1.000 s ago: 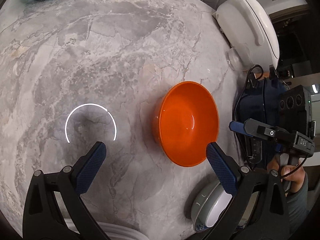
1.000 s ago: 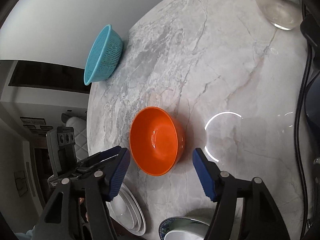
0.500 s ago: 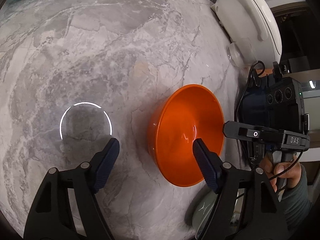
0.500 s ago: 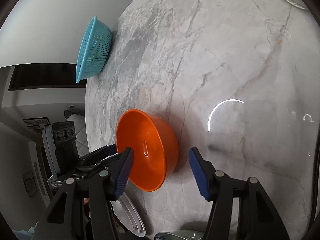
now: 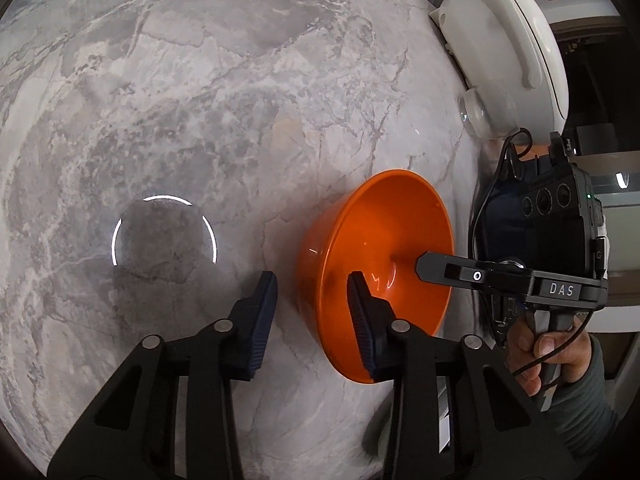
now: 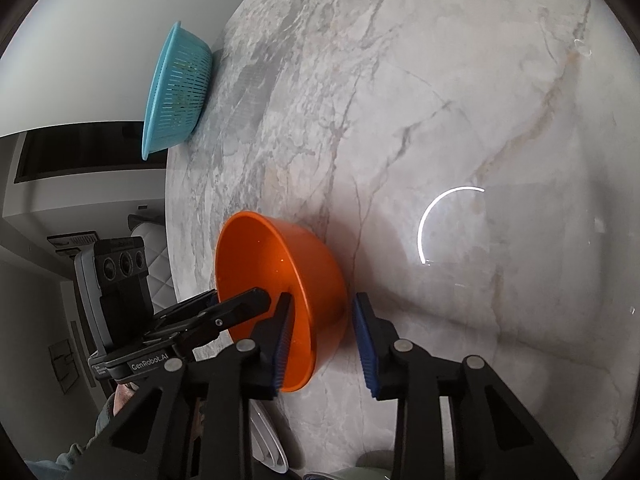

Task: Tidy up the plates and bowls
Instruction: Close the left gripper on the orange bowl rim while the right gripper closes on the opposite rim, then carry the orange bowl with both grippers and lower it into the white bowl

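Both grippers have dropped onto the orange bowl (image 5: 380,264) on the desk (image 5: 200,100), jaws closing astride opposite rim walls, not yet pinching. Squeeze evenly, then lift level.

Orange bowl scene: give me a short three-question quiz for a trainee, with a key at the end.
1. True or false: the round orange plastic bowl lies upside down.
2. How do each claw's fingers stand? A: both inside the bowl. B: one inside and one outside its wall. C: both outside it.
3. In the left wrist view, which white appliance stands beyond the bowl?

Key:
1. False. It stands rim up on the grey marble table.
2. B. The left claw and right claw are closing with the bowl's wall between the fingers. The pads are not yet pressing.
3. The white lidded cooker.
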Motion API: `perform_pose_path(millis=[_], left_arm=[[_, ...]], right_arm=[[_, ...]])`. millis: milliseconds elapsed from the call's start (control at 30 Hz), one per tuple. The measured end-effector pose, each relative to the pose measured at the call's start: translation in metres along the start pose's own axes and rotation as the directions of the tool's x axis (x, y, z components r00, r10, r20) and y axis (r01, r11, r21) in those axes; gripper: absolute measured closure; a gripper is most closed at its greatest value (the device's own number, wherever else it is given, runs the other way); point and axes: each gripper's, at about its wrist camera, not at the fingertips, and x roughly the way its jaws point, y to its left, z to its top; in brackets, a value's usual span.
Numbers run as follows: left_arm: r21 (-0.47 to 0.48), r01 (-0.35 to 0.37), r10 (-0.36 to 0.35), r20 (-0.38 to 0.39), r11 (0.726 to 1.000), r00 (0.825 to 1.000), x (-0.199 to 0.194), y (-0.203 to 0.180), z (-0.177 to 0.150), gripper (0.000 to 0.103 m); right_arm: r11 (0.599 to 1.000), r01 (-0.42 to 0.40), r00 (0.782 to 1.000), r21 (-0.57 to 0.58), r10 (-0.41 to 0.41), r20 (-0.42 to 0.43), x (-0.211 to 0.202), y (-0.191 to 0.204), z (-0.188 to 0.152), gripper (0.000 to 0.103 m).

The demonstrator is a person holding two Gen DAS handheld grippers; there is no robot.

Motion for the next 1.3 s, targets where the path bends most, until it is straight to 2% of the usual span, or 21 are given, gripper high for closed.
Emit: perform_pose_path(millis=[167, 333, 833, 1100, 1300], left_arm=[[-0.004, 0.012, -0.012, -0.005, 1.0, 1.0, 0.0, 0.002, 0.001, 0.082], [-0.011, 0.012, -0.012, -0.009, 1.0, 1.0, 0.002, 0.004, 0.003, 0.087], [0.004, 0.017, -0.017, 0.016, 1.0, 1.0, -0.024, -0.008, -0.006, 0.087], [0.037, 0.03, -0.031, 0.028, 0.999, 0.999, -0.048, -0.029, -0.034, 0.087], [0.082, 0.052, -0.053, 0.017, 0.995, 0.998, -0.06, -0.057, -0.072, 0.087]], right_arm=[[1.0, -0.001, 1.0, 0.001, 0.001, -0.004, -0.001, -0.002, 0.0, 0.081], [1.0, 0.011, 1.0, -0.006, -0.011, 0.0, -0.003, -0.003, -0.001, 0.083], [0.999, 0.033, 0.999, -0.039, -0.032, 0.027, -0.012, 0.019, -0.004, 0.083], [0.998, 0.028, 0.998, -0.053, -0.025, 0.051, -0.029, 0.032, -0.024, 0.083], [0.998, 0.026, 0.997, -0.056, -0.022, 0.078, -0.053, 0.039, -0.06, 0.083]])
